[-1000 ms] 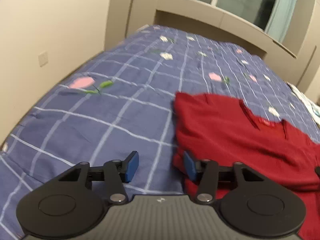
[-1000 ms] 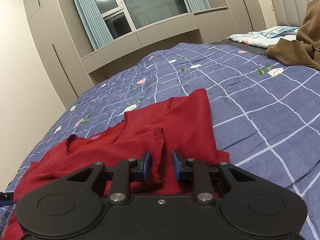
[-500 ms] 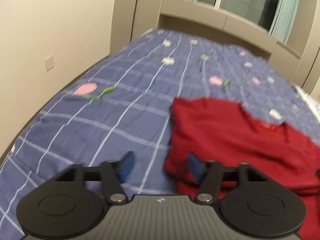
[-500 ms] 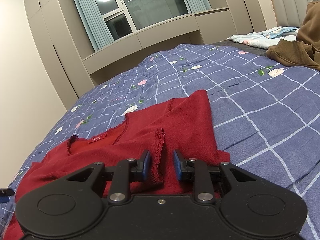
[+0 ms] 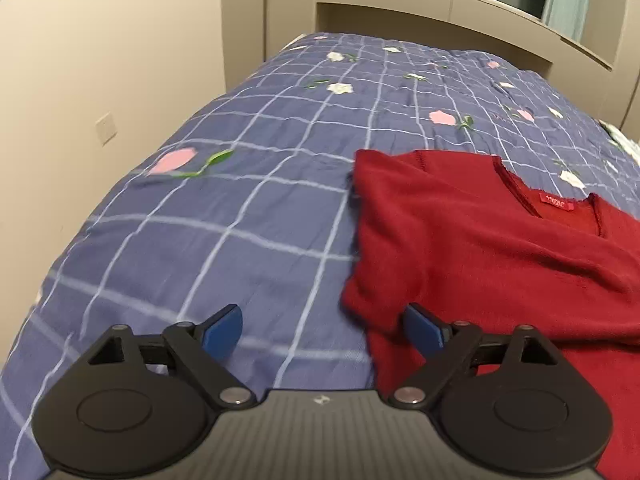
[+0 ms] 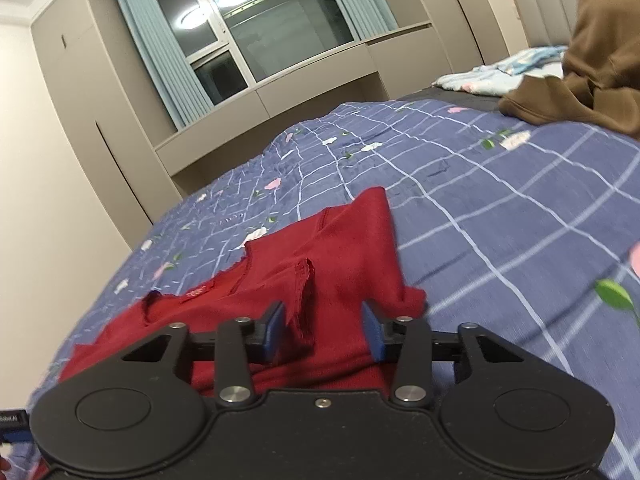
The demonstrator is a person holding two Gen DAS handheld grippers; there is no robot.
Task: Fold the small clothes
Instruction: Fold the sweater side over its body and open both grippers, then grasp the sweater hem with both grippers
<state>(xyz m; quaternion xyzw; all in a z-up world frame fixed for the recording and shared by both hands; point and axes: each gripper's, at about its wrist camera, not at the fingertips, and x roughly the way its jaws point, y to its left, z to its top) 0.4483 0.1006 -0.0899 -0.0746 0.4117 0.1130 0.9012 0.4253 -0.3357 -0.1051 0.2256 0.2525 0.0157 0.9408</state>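
A red knit top (image 5: 472,248) lies spread on the blue checked bedspread (image 5: 248,208), partly folded, with its neckline label (image 5: 557,201) showing. My left gripper (image 5: 322,330) is open wide and empty, just above the garment's near left edge. In the right wrist view the same red top (image 6: 344,256) lies below my right gripper (image 6: 323,330), which is open, with a frilled cuff (image 6: 306,300) of the top lying between its blue pads, not pinched.
A brown garment (image 6: 580,80) and a light blue floral cloth (image 6: 504,74) lie at the far right of the bed. A beige wall with a socket (image 5: 106,132) runs along the bed's left side. Cabinets and a window (image 6: 256,40) stand beyond.
Both grippers opened wider; the right one let go of the red cuff it was pinching. The left gripper lifted and drew back a little from the garment's edge.
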